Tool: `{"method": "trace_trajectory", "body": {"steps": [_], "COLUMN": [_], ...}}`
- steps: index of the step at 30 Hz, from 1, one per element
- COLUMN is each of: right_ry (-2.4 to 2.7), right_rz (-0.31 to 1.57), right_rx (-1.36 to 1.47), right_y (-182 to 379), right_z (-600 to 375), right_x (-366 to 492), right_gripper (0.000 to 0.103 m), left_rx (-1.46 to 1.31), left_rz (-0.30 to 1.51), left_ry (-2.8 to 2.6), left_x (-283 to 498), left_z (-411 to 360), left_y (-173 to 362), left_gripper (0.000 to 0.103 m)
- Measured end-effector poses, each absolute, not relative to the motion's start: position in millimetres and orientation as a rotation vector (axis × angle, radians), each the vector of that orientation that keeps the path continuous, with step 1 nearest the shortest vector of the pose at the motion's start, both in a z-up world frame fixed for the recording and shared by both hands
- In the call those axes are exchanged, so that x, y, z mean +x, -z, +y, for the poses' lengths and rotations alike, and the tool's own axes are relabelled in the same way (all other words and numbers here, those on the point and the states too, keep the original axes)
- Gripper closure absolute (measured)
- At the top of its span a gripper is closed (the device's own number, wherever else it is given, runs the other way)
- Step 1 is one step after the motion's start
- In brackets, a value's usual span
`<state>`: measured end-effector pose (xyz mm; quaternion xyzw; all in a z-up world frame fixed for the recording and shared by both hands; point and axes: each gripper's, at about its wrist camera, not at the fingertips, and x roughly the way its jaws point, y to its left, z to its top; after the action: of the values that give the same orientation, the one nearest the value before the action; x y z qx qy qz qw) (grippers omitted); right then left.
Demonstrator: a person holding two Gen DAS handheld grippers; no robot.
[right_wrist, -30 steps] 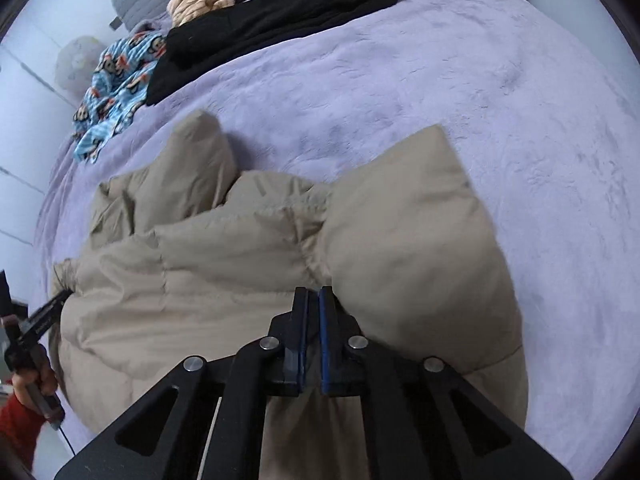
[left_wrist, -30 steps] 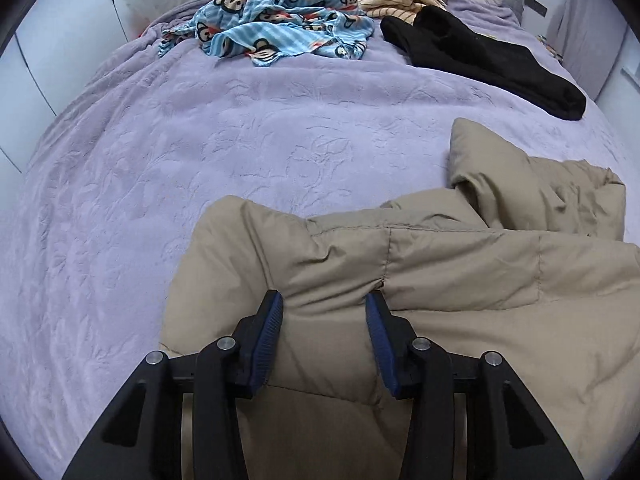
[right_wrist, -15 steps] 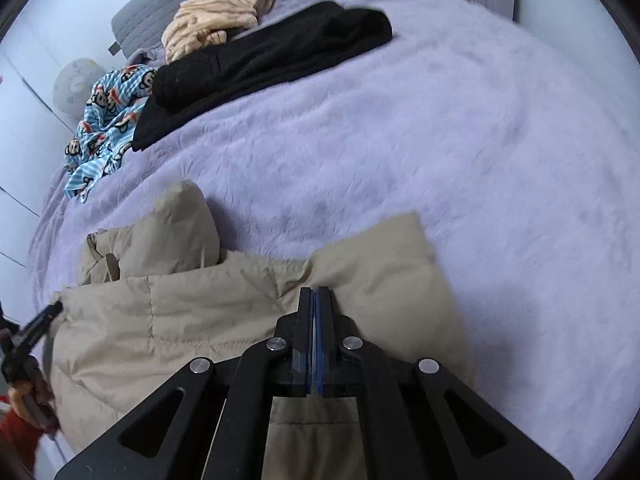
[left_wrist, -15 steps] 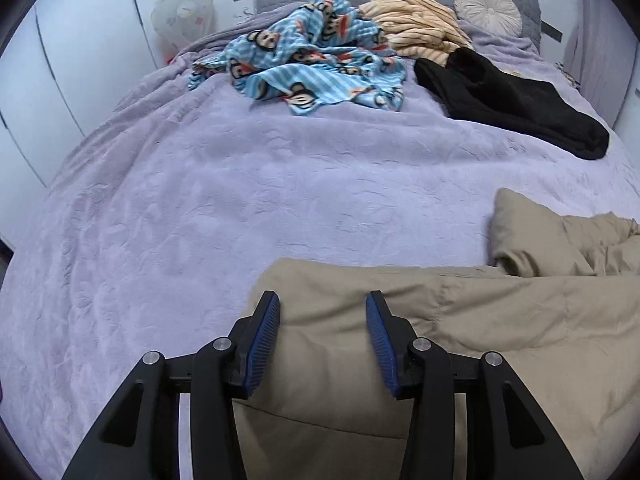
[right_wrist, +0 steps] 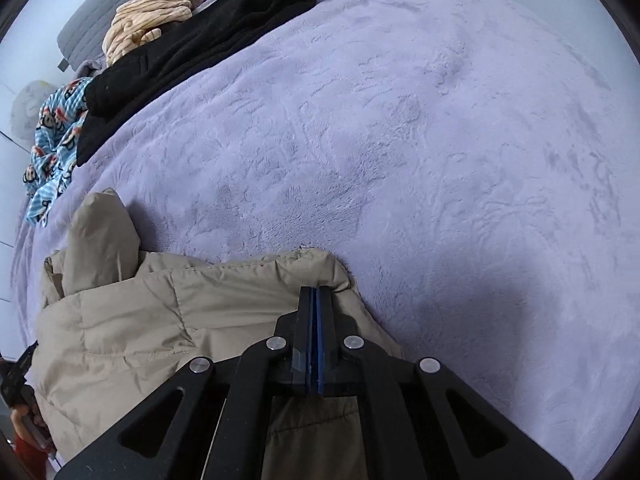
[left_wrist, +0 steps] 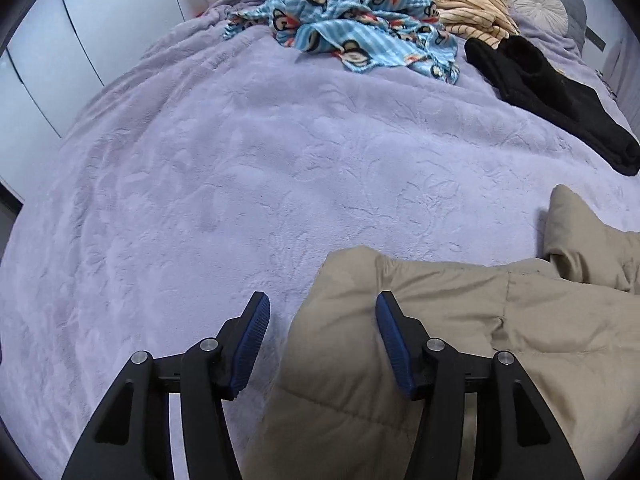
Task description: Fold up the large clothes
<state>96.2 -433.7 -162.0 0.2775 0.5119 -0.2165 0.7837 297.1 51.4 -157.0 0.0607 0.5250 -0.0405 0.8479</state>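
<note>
Tan jacket [left_wrist: 460, 344] roughly folded on the bed [left_wrist: 240, 184]; left gripper [left_wrist: 322, 316] jaws opening off it, right gripper [right_wrist: 316, 300] jaws pinched shut on its edge; other clothes wait

Matt quilted cloth jacket [left_wrist: 460, 360], plush fuzzy bedspread [left_wrist: 240, 180].

A home bedroom: lilac plush bedspread [left_wrist: 248, 168], grey headboard [right_wrist: 80, 28], scattered clothes.

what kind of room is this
Most likely a bedroom: a wide bed under a lilac blanket, a grey padded headboard with a round cushion against it, and loose clothes such as a tan jacket lying on top.
</note>
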Motion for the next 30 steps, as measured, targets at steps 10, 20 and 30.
{"method": "trace_trajectory", "body": {"steps": [10,20,30], "right_ry": [0.05,0.056,0.232], "right_rz": [0.98,1.045,1.018], "right_rx": [0.438,0.612,0.656], "right_y": [101,163,128], "right_z": [-282,-282,-348], "right_x": [111,139,95], "right_gripper": [0.099,0.103,0.099], "left_rx": [0.178,0.151,0.183], "left_rz": [0.99,1.076,1.112], "left_ry": [0.419,0.388,0.308], "left_x": [223,238,216], "left_z": [-50,-68,-23], "left_y": [124,165,131], "left_gripper": [0.046,0.044,0.044]}}
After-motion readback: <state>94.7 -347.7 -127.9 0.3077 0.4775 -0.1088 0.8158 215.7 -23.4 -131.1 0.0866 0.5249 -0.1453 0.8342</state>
